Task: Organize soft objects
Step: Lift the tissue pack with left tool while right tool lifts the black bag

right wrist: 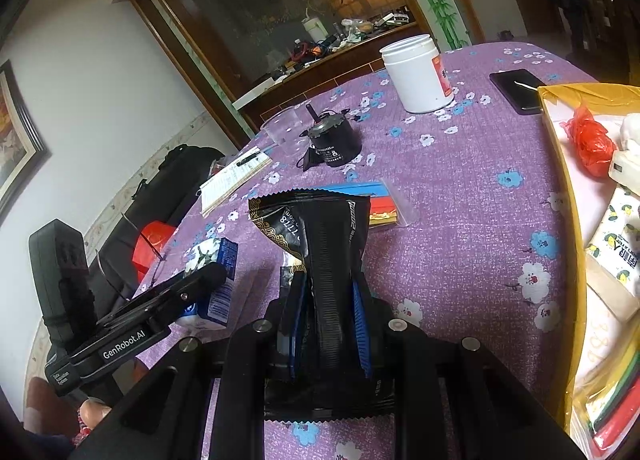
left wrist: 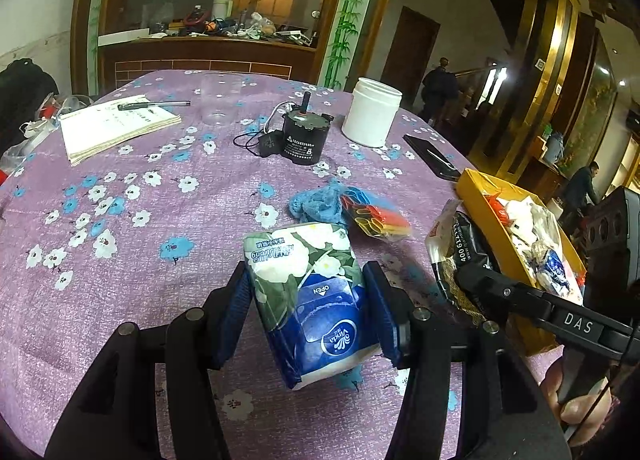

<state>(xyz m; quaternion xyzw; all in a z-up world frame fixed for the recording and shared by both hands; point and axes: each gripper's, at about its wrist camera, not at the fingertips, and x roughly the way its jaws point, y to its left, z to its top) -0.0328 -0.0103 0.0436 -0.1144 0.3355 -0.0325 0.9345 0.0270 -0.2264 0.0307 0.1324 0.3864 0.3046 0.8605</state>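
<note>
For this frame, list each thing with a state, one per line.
Left tool: shut on tissue pack.
Tissue pack: held, tilted.
Right tool: shut on black snack packet.
Black snack packet: held, crumpled.
White jar: upright, lidless.
Yellow box: open, holding soft items.
Notebook: closed, pen on top.

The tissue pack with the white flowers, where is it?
The tissue pack is pinched in the left claw above the purple tablecloth, left of the yellow box.
</note>
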